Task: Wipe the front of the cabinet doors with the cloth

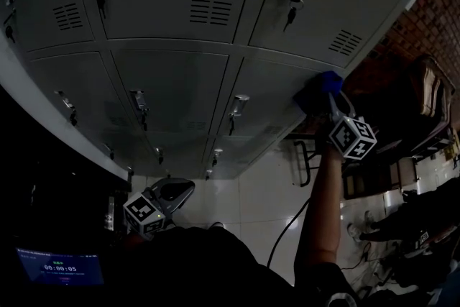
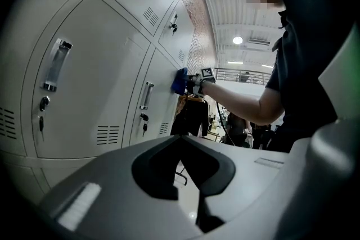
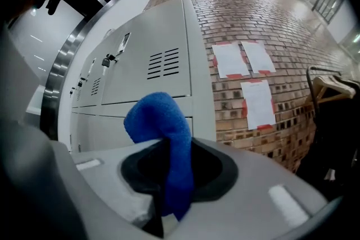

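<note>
Grey metal cabinet doors (image 1: 180, 90) with handles, vents and keyed locks fill the head view. A blue cloth (image 1: 321, 86) is pressed on the right-hand door near the cabinet's end, with my right gripper (image 1: 330, 98) shut on it. In the right gripper view the cloth (image 3: 163, 121) stands up from the closed jaws of that gripper (image 3: 169, 177), beside the doors (image 3: 152, 70). My left gripper (image 1: 181, 188) hangs low, away from the doors, shut and empty. The left gripper view shows its closed jaws (image 2: 183, 168), the doors (image 2: 95, 93) and the distant cloth (image 2: 180, 81).
A brick wall (image 3: 253, 19) with taped paper sheets (image 3: 230, 59) meets the cabinet's end. A rack with hangers (image 3: 332, 84) stands by it. Keys (image 1: 291, 12) dangle from locks. A chair frame (image 1: 307, 158), a cable (image 1: 284, 234) and a seated person (image 1: 402, 219) occupy the floor at right.
</note>
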{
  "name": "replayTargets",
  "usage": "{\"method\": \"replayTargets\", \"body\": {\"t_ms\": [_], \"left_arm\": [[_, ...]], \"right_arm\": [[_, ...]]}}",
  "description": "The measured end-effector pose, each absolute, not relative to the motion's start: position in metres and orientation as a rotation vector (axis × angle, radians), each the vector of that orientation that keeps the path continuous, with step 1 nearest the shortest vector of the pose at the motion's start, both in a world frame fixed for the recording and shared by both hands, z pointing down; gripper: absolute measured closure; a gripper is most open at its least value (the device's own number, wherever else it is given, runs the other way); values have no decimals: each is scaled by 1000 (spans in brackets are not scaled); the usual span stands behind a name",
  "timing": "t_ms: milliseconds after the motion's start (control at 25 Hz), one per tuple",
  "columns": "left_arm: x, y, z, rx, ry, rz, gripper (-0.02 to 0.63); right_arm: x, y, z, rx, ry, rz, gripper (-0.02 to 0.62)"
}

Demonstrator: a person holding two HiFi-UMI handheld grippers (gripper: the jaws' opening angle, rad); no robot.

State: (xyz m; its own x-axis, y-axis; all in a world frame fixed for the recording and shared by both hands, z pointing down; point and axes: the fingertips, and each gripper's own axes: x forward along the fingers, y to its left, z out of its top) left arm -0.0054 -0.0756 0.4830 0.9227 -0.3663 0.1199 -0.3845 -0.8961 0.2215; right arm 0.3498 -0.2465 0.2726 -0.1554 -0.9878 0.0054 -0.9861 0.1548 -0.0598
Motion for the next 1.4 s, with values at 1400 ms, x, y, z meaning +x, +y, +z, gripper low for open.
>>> {"method": "replayTargets", "body": {"t_ms": [1400], "left_arm": [[-56,-44,484,2805,-692,108,606]], "right_arm": [[141,-255,329,-1627,2698,-139,517]]}}
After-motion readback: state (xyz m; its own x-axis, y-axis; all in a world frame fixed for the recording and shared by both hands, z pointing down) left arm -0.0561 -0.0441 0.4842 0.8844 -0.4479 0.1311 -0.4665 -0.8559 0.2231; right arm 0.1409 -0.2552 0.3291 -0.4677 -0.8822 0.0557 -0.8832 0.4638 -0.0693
